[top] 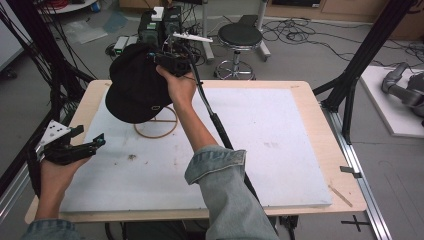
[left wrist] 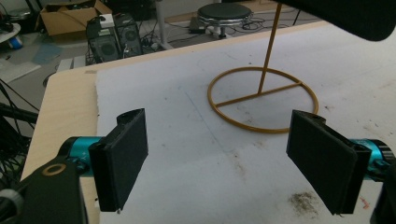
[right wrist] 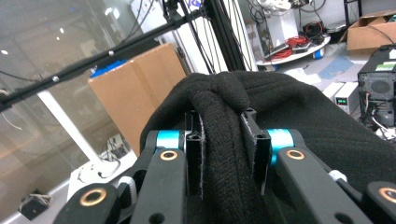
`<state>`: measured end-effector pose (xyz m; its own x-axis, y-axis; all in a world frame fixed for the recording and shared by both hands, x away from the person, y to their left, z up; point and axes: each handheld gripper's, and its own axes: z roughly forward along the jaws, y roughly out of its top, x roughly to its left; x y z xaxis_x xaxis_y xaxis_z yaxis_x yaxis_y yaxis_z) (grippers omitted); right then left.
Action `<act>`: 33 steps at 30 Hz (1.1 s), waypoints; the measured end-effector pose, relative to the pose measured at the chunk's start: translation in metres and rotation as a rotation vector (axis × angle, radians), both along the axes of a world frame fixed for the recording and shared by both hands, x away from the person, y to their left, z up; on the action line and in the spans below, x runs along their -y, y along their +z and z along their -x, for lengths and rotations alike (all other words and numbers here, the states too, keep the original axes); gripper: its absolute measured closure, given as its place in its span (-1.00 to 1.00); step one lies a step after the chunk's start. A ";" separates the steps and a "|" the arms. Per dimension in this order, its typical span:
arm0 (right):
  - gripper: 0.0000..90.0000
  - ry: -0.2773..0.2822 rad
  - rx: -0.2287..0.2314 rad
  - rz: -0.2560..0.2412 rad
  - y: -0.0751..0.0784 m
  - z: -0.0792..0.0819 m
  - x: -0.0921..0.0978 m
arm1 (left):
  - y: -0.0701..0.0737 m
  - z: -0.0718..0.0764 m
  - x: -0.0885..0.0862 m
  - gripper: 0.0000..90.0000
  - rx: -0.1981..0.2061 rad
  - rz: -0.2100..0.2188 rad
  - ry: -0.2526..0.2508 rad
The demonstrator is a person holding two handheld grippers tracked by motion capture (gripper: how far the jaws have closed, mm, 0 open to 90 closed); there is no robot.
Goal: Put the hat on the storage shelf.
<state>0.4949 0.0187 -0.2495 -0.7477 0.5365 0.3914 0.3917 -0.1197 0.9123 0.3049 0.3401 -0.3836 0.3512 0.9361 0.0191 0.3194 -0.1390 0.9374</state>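
Note:
A black knitted cap [top: 135, 85] hangs over the gold wire stand [top: 157, 125] at the table's back left. My right gripper [top: 167, 59] is shut on a fold of the cap's crown [right wrist: 224, 121], raised above the stand. In the left gripper view the stand's ring base [left wrist: 261, 100] and upright rod rise toward the cap's brim [left wrist: 345, 16]. My left gripper [top: 92, 142] stands open near the table's left edge, its pads [left wrist: 123, 154] wide apart with nothing between them [left wrist: 224, 163].
A white board [top: 260, 145] covers the wooden table [top: 320, 100]. A black stool [top: 239, 37] and computer boxes [top: 160, 25] stand beyond the far edge. Black frame posts [top: 360, 60] rise at the right, and cables trail on the floor.

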 end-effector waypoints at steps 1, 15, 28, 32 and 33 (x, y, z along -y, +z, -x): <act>0.68 0.002 0.001 0.003 -0.001 0.000 -0.001 | 0.000 0.000 0.000 -0.54 0.000 -0.001 -0.001; 0.58 0.006 -0.029 0.027 -0.010 -0.004 -0.010 | -0.001 0.000 0.001 -0.54 -0.003 -0.003 -0.004; 0.34 0.021 -0.046 0.033 -0.013 -0.006 -0.014 | -0.001 -0.001 0.001 -0.54 -0.009 -0.005 -0.006; 0.27 0.017 -0.045 0.038 -0.014 -0.007 -0.014 | -0.001 -0.001 0.002 -0.54 -0.008 -0.005 -0.008; 0.25 0.016 -0.043 0.040 -0.014 -0.007 -0.014 | -0.001 -0.001 0.002 -0.54 -0.008 -0.003 -0.008</act>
